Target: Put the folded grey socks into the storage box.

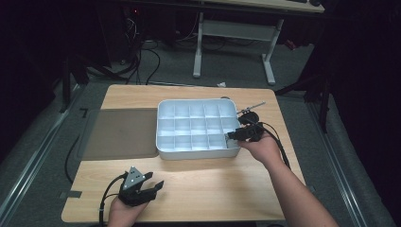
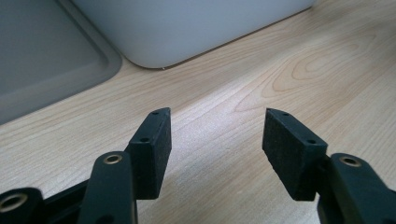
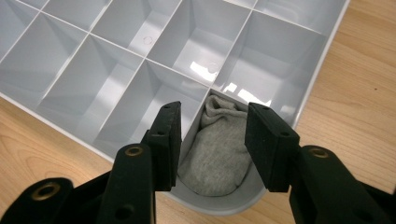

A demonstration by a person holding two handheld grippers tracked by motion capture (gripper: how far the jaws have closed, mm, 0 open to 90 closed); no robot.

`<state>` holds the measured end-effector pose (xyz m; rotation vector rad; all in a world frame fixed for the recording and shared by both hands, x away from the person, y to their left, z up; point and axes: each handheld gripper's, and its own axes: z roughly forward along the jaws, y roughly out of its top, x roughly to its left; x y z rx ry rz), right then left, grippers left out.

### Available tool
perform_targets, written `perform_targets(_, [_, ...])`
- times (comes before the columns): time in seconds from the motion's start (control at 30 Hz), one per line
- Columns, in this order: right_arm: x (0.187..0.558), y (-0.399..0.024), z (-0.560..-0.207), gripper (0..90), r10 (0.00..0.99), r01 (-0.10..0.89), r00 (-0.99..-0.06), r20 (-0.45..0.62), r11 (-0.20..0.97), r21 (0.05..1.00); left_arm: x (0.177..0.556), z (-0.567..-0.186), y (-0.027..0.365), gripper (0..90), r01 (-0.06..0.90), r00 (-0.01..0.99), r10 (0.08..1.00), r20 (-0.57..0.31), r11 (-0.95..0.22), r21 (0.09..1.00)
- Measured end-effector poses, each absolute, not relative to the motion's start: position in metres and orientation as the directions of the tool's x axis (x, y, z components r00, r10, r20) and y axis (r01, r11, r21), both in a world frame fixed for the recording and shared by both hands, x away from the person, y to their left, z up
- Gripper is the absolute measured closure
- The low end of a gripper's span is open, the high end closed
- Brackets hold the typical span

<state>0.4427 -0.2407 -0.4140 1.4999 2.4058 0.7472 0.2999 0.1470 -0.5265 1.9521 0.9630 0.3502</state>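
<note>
A white tray (image 1: 198,154) divided into several compartments sits on the wooden table, right of centre. A rolled grey sock (image 3: 217,158) lies in its rounded corner compartment, the near right one in the high view. My right gripper (image 3: 212,109) hovers just above the sock with its jaws apart on either side of it, the pads clear of the cloth. The same gripper (image 1: 232,135) is at the tray's right edge in the high view. My left gripper (image 1: 156,182) rests open and empty near the table's front left; its jaws (image 2: 217,114) point at bare wood before the tray (image 2: 187,28).
A flat grey lid or mat (image 1: 123,132) lies left of the tray, touching it; its corner (image 2: 42,60) is also in the left gripper view. Bare wood stretches in front of the tray. Beyond the table stand a white desk frame (image 1: 269,61) and floor cables.
</note>
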Motion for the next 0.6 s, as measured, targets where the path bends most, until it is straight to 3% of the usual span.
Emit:
perform_targets(0.07, [0.436,-0.241,-0.414,57.0,0.880,0.744,-0.473,0.042,0.374,0.553,0.301,-0.526,0.146,42.4,0.489,0.655,0.745,-0.127,-0.290,0.823])
perform_targets(0.33, [0.405,-0.253,-0.420,52.7,0.879,0.696,-0.470,0.085,0.309,0.649,0.301,-0.525,0.145,41.3,0.483,0.653,0.747,-0.121,-0.288,0.827])
perform_targets(0.6, [0.355,-0.258,-0.449,45.8,0.864,0.580,-0.502,0.022,0.318,0.750,0.302,-0.525,0.143,40.6,0.488,0.658,0.741,-0.133,-0.286,0.825])
